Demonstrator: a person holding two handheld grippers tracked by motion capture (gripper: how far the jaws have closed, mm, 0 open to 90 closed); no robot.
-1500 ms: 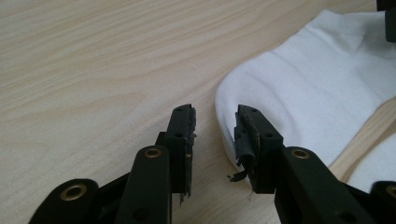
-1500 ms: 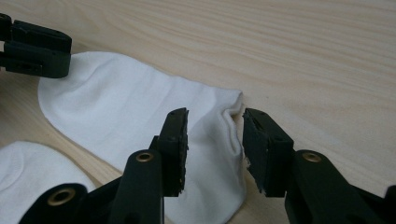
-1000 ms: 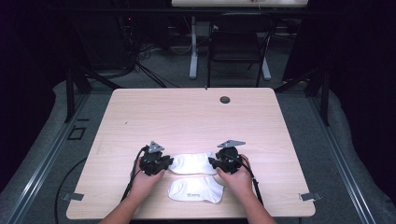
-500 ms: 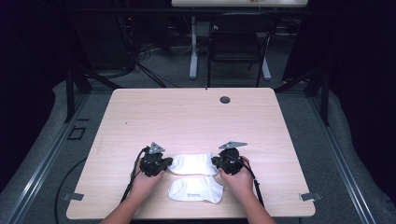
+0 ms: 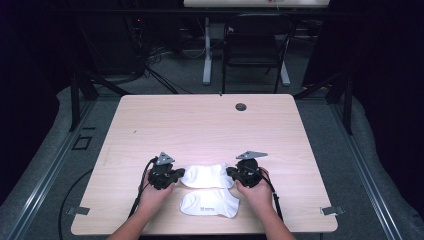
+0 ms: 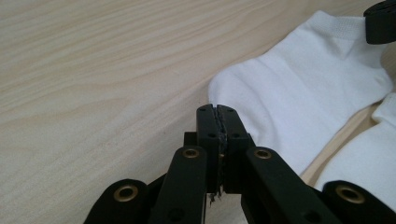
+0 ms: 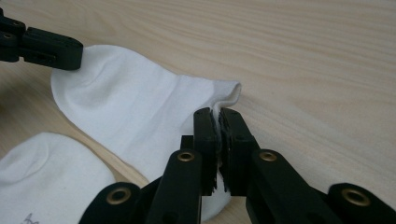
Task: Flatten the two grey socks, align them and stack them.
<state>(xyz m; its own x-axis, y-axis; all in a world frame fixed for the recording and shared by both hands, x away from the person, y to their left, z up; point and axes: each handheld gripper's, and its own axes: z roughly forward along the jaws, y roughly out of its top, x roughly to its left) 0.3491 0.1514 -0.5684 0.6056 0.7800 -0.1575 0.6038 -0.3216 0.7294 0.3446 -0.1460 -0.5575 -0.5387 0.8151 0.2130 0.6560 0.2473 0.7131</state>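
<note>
Sock, white cotton ankle type [image 5: 207, 175], limp and light on table [image 5: 210, 125]; left tool [image 6: 218, 122] and right tool [image 7: 215, 122] clamped on opposite ends.

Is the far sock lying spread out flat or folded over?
Spread flat: the far sock lies single-layered on the table, each end pinched by the left gripper and right gripper.

Over the last second the right gripper [image 5: 233, 173] has moved a little to the person's right, away from the left gripper [image 5: 178, 175], and slightly nearer the person. The far sock [image 5: 206, 175] pinched between them now lies pulled out longer and flatter. The right hand [image 5: 256, 192] shifted with its gripper by the same small amount.
</note>
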